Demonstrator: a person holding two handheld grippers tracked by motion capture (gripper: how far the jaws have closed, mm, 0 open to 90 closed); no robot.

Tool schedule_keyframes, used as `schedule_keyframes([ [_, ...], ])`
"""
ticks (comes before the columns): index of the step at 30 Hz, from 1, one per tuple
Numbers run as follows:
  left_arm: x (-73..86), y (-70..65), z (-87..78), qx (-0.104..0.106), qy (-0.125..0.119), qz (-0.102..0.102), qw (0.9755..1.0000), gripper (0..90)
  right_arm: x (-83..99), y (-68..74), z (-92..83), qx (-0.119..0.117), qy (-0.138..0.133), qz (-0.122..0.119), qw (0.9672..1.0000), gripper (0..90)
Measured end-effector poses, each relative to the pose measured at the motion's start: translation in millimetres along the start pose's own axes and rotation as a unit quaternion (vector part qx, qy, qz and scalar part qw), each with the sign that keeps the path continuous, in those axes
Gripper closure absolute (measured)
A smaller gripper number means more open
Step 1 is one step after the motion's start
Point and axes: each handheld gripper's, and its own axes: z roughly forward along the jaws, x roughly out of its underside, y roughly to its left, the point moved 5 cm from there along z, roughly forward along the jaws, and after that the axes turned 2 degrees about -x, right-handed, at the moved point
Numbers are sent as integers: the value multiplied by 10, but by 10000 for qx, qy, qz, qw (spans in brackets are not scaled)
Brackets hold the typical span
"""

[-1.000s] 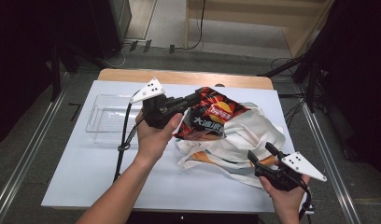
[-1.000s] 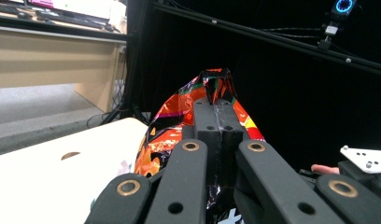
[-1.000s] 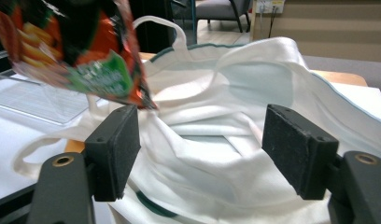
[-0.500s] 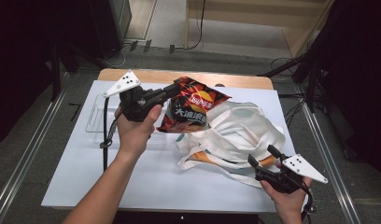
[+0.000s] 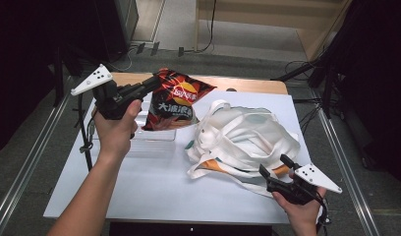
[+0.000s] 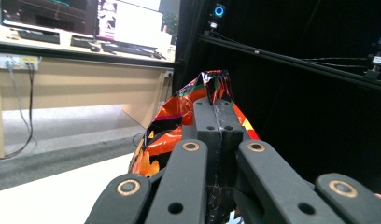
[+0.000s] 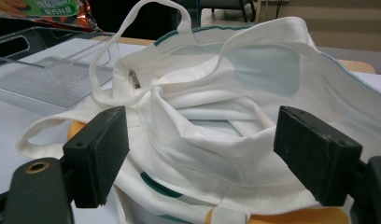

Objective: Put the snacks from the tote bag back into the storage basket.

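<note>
Left tool [image 5: 152, 84] with chip bag [image 5: 176, 98], farther left

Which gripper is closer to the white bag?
Right. The right gripper sits open at the white bag's near edge; the left gripper is off to its side, holding the chip bag up.

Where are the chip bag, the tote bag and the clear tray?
chip bag [image 5: 178, 101], high view, middle of its printed front.
tote bag [image 5: 247, 137], high view, white cloth at the middle of the heap.
clear tray [image 7: 53, 77], right gripper view, its flat see-through floor.
</note>
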Motion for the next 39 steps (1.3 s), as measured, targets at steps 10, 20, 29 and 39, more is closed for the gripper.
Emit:
schedule_keyframes([
  [10,-16,303,-199,-161,-54,16,9999,900,-8,33,-3,-70,3,-44,10000,169],
  [20,50,611,-340,-346,-60,-5,9994,900,-5,16,-1,-5,-8,6,10000,174],
  [29,277,891,-328,-507,104,-152,9985,900,10,29,16,-4,24,7,10000,176],
  [39,623,1154,-274,-730,478,-300,9957,900,29,22,26,26,48,46,10000,182],
])
